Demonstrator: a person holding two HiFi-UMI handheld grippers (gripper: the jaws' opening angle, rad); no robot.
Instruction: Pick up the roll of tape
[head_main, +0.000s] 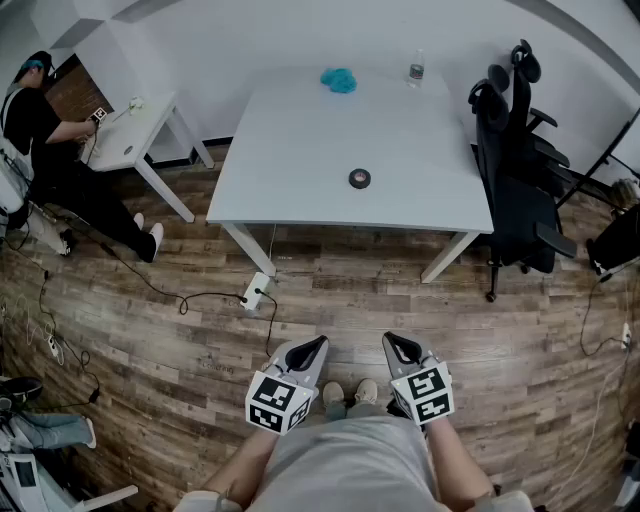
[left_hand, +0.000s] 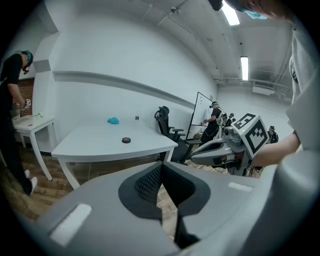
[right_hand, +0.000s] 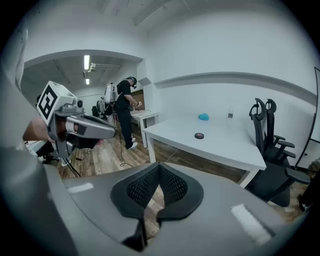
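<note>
Nearest: left claw (head_main: 316, 344) and right claw (head_main: 391, 341), both low in the head view in front of the wearer's torso, side by side, tips angled down toward the wood-plank floor (head_main: 350, 300), marker cubes facing up. Left gripper view: left claw (left_hand: 162, 165) pinched together, tips meeting, nothing between them. Right gripper view: right claw (right_hand: 159, 165) likewise closed tight and empty. The wearer's shoes (head_main: 350, 394) show between the two. The roll of tape (head_main: 360, 179) is well apart from both claws, across a stretch of floor, lying flat on the white counter (head_main: 290, 150) with its hole facing up. It sits alone, a bit right of centre and toward the counter's near edge. It's a small dark ring, black or near black, low profile, pale counter showing through the core. Both gripper views see it as a dark puck on the top: (left_hand: 126, 140) and (right_hand: 199, 135). At the far edge of the same counter: a blue crumpled thing (head_main: 339, 80) and a clear bottle (head_main: 416, 70), neither near the tape. Black office chairs (head_main: 515, 170) stand at the counter's right side. A white power strip (head_main: 257, 290) with its cable lies on the floor by the near-left leg. Far left, a person in black (head_main: 40, 130) is at a smaller white counter (head_main: 135, 135).
</note>
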